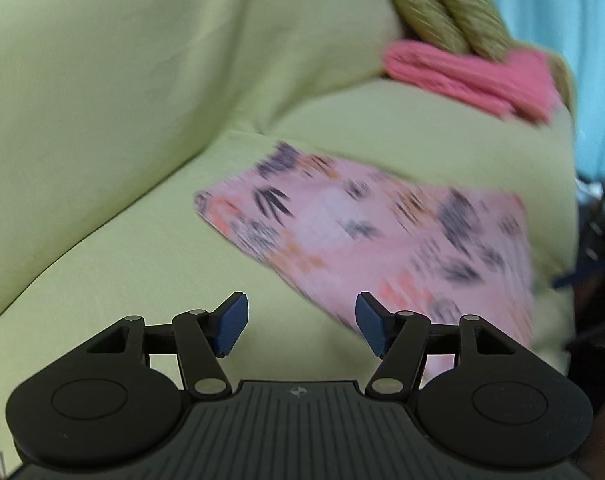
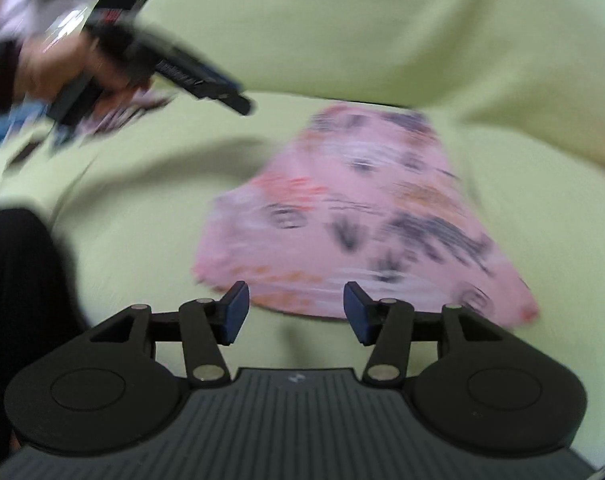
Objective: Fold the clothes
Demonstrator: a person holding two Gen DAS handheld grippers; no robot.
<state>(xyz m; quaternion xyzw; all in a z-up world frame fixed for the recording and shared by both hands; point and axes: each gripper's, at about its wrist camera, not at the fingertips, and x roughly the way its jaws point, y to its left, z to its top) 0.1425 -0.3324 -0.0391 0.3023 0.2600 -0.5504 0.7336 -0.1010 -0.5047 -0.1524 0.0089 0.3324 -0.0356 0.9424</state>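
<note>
A pink patterned cloth [image 1: 382,240] lies flat on the seat of a light green sofa [image 1: 122,120], already in a compact, folded-looking shape, though the blur hides its edges. It sits near the middle of the seat, with its near edge just in front of both claws.

The left gripper [image 1: 301,322] is released, its blue pads [image 1: 232,322] wide apart and holding nothing; it hovers above the seat at the near left side of the cloth. The right gripper [image 2: 295,312] is also released and empty, just before the near edge of the cloth [image 2: 362,216]. In the right view the other gripper [image 2: 198,76] appears far left, held in a hand [image 2: 62,68] above the seat.

At the far right of the sofa a folded pink garment [image 1: 474,76] rests below an olive cushion [image 1: 442,4], probably as a pile for finished pieces. I judge that the fold is finished or nearly so, because both claws are free of the cloth.
</note>
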